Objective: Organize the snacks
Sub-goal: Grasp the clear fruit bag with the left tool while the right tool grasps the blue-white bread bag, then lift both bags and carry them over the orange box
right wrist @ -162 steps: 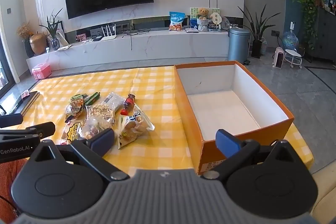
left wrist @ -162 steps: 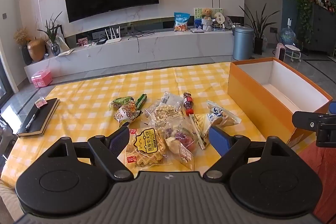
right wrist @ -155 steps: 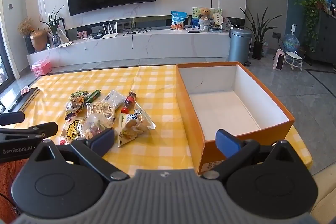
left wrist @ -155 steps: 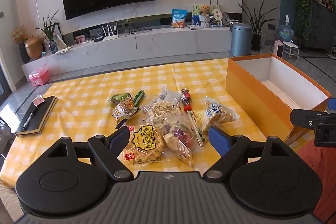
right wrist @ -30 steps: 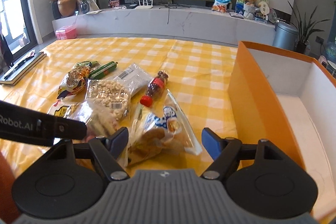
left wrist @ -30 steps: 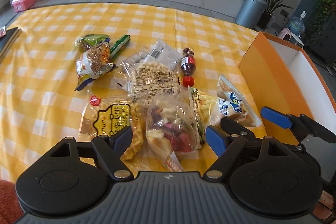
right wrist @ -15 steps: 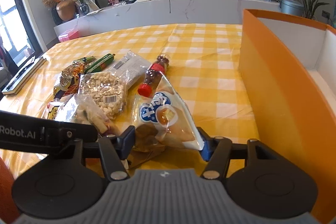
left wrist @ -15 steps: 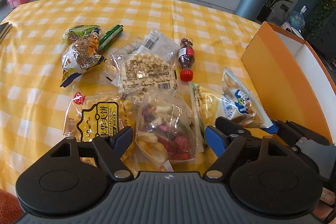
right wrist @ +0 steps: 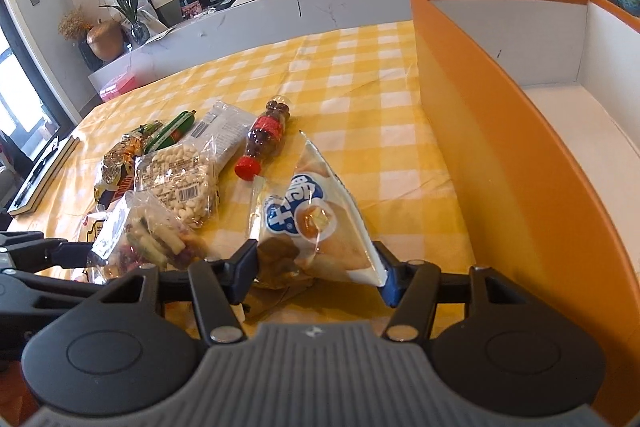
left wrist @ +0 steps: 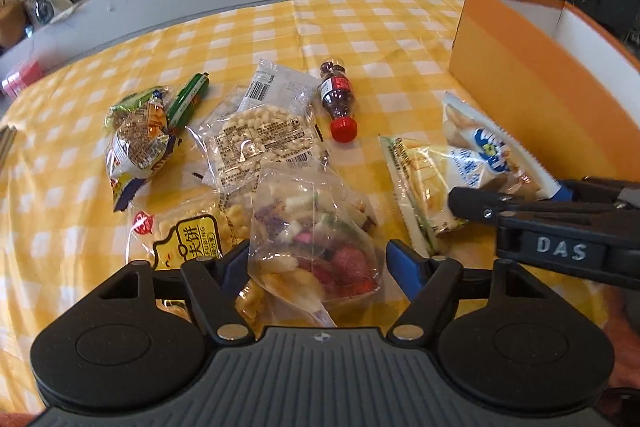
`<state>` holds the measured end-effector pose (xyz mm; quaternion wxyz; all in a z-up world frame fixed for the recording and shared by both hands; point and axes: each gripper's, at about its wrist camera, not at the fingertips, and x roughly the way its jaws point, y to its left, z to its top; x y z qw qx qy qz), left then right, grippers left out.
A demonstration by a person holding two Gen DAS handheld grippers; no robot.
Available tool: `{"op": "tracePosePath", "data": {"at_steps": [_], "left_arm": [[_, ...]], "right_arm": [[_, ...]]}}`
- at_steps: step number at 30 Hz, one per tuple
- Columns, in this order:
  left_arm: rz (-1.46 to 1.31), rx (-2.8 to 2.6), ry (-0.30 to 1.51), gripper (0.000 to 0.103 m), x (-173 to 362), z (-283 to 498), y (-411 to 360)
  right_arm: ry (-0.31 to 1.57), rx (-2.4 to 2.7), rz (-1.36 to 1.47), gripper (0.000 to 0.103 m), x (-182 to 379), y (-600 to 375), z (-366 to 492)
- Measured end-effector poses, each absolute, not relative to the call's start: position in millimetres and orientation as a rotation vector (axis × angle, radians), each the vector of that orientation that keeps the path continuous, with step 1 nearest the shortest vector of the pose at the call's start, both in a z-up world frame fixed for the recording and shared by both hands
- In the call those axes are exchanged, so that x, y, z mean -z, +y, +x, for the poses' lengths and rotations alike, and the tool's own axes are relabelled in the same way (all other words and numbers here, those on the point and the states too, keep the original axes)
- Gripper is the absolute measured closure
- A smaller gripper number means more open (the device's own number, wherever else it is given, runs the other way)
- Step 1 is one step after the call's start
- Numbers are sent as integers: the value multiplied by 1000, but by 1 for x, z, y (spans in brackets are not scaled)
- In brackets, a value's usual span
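Right gripper [right wrist: 316,273] clamped on the white pastry packet [right wrist: 316,223], pads pressing both edges, near the orange box [right wrist: 500,163]. Left gripper [left wrist: 316,265] jaws have just been narrowing around the clear mixed-snack bag [left wrist: 316,231]; left pad touches it, gap at the right pad, no grip yet. Behind on the yellow checked tablecloth [left wrist: 380,31]: peanut pack [left wrist: 260,143], cola bottle [left wrist: 338,103], green sausage stick [left wrist: 188,99].

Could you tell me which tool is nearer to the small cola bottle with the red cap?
Right. The right tool grips the white bread bag beside the cola bottle; the left tool straddles the mixed snack bag, farther back.
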<state>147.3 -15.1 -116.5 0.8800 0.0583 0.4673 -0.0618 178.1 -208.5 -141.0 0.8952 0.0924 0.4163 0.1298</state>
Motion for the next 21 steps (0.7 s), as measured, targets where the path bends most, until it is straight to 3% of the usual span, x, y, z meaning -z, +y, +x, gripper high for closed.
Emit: {"op": "tracePosePath", "data": {"at_steps": [4,12,21], "left_arm": [[189,118,965,19,121,149,-27],[224,89,941,36,121,144,-33],[174,88,880,40,101,131,-29]], "right_arm": [[860,-271,182,45,141,-208,176],[854,-283,163,45,140,-207,172],[769,-269,100,45,124,-206,160]]}}
